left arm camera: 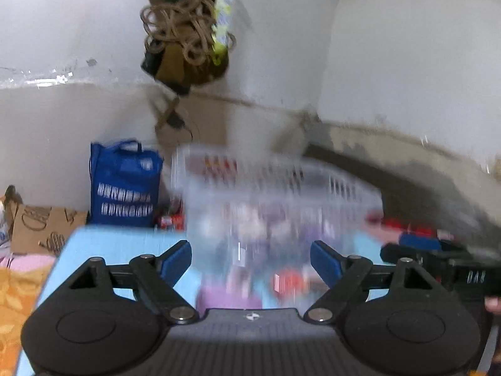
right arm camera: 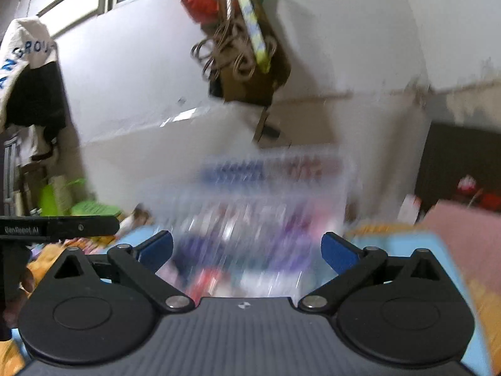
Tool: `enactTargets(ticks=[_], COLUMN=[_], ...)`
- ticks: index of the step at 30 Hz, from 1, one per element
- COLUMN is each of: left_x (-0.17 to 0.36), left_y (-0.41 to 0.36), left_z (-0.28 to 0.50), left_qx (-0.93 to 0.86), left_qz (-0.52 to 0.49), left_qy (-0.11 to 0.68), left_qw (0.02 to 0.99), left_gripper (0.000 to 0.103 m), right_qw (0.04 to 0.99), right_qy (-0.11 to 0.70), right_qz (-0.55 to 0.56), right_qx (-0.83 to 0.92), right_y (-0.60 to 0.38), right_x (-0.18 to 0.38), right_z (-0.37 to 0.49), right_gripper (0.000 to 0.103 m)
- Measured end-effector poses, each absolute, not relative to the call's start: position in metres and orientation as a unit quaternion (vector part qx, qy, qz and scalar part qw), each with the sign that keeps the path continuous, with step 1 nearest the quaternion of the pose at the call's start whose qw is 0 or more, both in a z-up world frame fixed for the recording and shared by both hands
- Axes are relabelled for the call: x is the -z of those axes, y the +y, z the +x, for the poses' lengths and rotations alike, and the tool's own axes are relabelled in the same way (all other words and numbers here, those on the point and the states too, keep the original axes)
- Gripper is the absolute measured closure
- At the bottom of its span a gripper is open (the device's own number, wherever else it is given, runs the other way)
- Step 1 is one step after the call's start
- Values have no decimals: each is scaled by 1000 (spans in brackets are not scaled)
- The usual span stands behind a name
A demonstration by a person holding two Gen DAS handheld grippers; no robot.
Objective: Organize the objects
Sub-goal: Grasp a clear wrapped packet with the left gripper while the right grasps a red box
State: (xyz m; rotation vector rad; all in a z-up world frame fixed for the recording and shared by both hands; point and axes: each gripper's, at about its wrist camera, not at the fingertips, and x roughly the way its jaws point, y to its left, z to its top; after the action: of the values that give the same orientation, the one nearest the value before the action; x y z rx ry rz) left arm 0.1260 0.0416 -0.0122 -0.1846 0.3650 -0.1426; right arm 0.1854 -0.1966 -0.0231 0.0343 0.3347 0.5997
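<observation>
The light blue table [left arm camera: 119,244] carried the clear slatted basket [left arm camera: 275,194], which sat straight ahead of both cameras and was heavily blurred in each view; inside it lay a jumble of small purple, pink and red items whose kinds could not be told. The left gripper [left arm camera: 250,260] had its blue-padded fingers spread wide with nothing between them, just short of the basket's near wall, and the right gripper [right arm camera: 247,250] was likewise spread and empty, facing the same basket [right arm camera: 272,194] from the other side. The likeliest trouble was a hasty closing on the thin plastic wall: the basket looked light and could skid or tip, spilling its contents. With both tools near each other, the right gripper's body [left arm camera: 438,266] beside the left one, a collision also seemed possible. The blur itself suggested aim would be poor.
</observation>
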Motion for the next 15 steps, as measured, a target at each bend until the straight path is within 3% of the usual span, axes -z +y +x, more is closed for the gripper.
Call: enactTargets(ticks=[4, 8, 15], left_x=[39, 49, 53], left_y=[30, 21, 28], left_z=[108, 109, 118], left_qx=[75, 97, 109], left_qz=[-75, -60, -78], left_qy=[206, 212, 225], left_qw=[973, 971, 965], left_gripper=[18, 18, 19], right_qw=[934, 924, 921], right_qy=[183, 205, 215], right_qz=[34, 32, 92], right_qx=[-305, -321, -313], right_y=[-200, -193, -201], right_x=[45, 50, 49], right_z=[173, 183, 200], right_gripper=[1, 14, 15])
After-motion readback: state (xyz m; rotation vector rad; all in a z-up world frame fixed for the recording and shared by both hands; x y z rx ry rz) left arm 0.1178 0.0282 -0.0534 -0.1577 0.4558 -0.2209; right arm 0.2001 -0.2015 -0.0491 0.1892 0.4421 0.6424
